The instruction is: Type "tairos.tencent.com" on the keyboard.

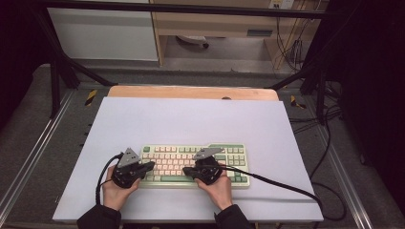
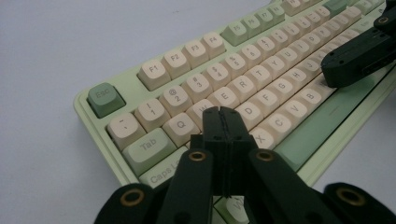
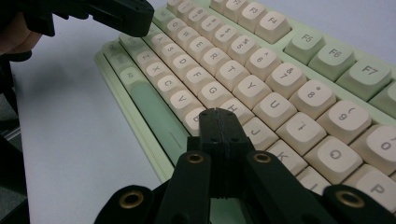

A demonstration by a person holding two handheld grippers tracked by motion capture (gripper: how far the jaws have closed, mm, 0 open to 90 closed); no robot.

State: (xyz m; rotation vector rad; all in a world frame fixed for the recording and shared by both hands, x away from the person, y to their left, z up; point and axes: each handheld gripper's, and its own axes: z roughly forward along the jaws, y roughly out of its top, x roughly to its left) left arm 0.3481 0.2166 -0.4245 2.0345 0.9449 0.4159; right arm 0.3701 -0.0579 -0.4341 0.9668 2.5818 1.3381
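A pale green keyboard (image 1: 234, 152) with cream keys lies on the white mat, near its front edge. My left gripper (image 1: 152, 166) is over the keyboard's left end, and the left gripper view shows its jaws shut with the tip (image 2: 223, 112) just above the keys around W and S. My right gripper (image 1: 187, 171) is over the middle of the lower rows, jaws shut and empty, with the tip (image 3: 218, 114) above the keys near H and N. The two tips point toward each other. A hand holds each gripper from below.
The white mat (image 1: 191, 119) covers a wooden table (image 1: 191, 92), with bare mat behind and beside the keyboard. A black cable (image 1: 277, 183) trails right from the right gripper. Black frame bars and floor cables (image 1: 329, 157) flank the table.
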